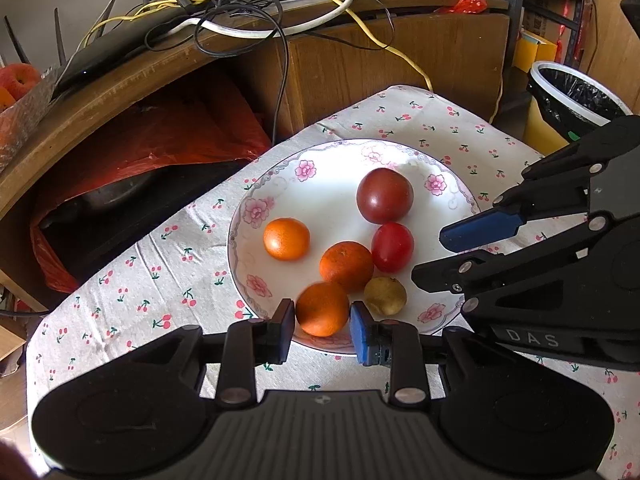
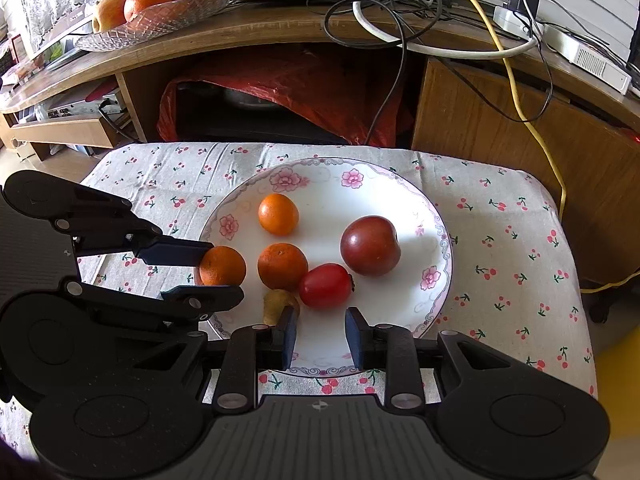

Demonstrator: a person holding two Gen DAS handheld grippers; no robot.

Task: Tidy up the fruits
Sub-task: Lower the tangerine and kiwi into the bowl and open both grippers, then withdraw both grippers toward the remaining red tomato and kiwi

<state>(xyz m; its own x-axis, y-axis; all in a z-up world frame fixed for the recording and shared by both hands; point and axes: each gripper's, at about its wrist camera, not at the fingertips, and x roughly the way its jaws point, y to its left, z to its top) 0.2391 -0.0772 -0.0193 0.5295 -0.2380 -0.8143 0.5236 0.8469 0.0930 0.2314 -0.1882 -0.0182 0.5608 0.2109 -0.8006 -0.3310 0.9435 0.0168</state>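
Left gripper (image 1: 322,326) pads close around an orange tangerine (image 1: 322,309) at the flowered plate's (image 1: 256,200) near rim; right gripper (image 2: 320,338) jaws stand apart, empty, red tomato (image 2: 326,285) just beyond them

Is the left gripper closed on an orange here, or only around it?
Closed on it, as far as visible: the left gripper has both pads against the sides of the orange at the plate edge; the right-wrist view agrees.
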